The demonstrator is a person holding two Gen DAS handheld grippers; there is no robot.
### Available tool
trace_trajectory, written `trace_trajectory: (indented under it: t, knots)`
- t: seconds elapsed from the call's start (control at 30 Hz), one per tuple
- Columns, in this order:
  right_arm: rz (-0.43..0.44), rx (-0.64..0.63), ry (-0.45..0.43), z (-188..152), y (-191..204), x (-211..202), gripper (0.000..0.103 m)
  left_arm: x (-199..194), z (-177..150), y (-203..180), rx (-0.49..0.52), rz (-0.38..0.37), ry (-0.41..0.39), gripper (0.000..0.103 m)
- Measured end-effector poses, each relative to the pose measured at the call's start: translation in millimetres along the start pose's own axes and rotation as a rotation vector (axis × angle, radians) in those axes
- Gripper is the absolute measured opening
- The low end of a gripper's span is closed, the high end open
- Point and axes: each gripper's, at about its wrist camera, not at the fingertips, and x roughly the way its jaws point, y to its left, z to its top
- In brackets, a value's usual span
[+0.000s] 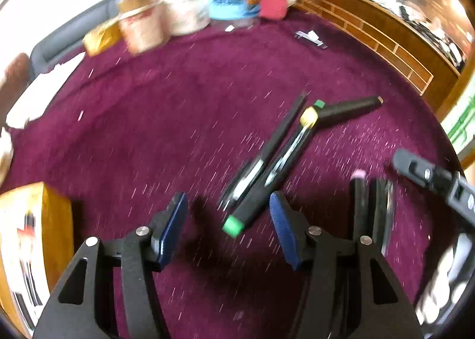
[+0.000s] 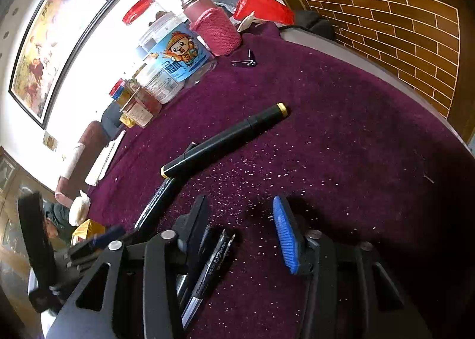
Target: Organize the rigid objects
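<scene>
**Pens and Markers Loose on the Purple Desk, Both Tongs Empty**

My left tongs [image 1: 228,226] stood wide open with nothing between the blue pads. Just ahead of them, at about twelve o'clock, the green-capped marker [image 1: 261,202] lay pointing away toward one o'clock, touching a clip pen [image 1: 258,161] alongside it. These I judged light, stiff and smooth-barrelled, likely to roll or slip on the plush cloth, so I reckoned the mid-barrel, square across, was the place to pinch, not the tapered cap.

My right tongs [image 2: 240,229] were also parted wide and held nothing. A gel pen [image 2: 207,267] lay right beside the left pad, at seven o'clock in my right view, partly under the finger; whether it touched the pad I could not tell. A second thin pen [image 2: 154,205] ran off toward ten o'clock.

Farther out, at twelve o'clock, the fat black marker with yellow ends [image 2: 225,140] lay across the desk [image 2: 356,161] on its own; its thick body looked the easiest grip of the lot.

My count was unsure: the left view, blurred, showed some five or six stick-shaped things, including two upright at four o'clock; the right view showed three plainly.

Farthest, at eleven o'clock, stood a blue-labelled jar [image 2: 175,54], a pink knitted bottle [image 2: 213,30] and one nail clipper [image 2: 246,61].
</scene>
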Motion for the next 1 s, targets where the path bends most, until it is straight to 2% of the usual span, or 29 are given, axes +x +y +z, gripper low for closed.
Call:
trace_trajectory:
  t: [0.1,0.17,0.2,0.23,0.27,0.33,0.5,0.7,1.0]
  knots:
    - [-0.017,-0.027,-0.002,-1,4,1,0.045,15,11,-20,0.092,0.031,-0.030,0.061]
    - [-0.024,-0.039,-0.005,-2,6,1,0.045,19,16,-25,0.135,0.049,-0.063,0.061]
    - [-0.025,-0.042,-0.005,-2,6,1,0.045,19,16,-25,0.144,0.051,-0.061,0.057]
    - [-0.027,-0.045,-0.007,-2,6,1,0.045,18,15,-21,0.120,0.029,-0.046,0.038]
    - [-0.028,-0.049,-0.007,-2,6,2,0.045,15,12,-17,0.087,-0.007,-0.032,0.036]
    - [-0.036,-0.060,-0.008,-2,8,3,0.045,7,6,-13,0.073,-0.013,-0.032,0.020]
    - [-0.048,-0.077,-0.011,-2,10,4,0.046,-17,-22,3,-0.039,-0.074,-0.019,0.019]
    - [-0.056,-0.091,-0.013,-2,11,4,0.046,-41,-56,9,-0.104,-0.098,-0.036,0.019]
    - [-0.073,-0.104,-0.019,-5,14,5,0.046,-52,-78,17,-0.164,-0.137,-0.051,0.019]
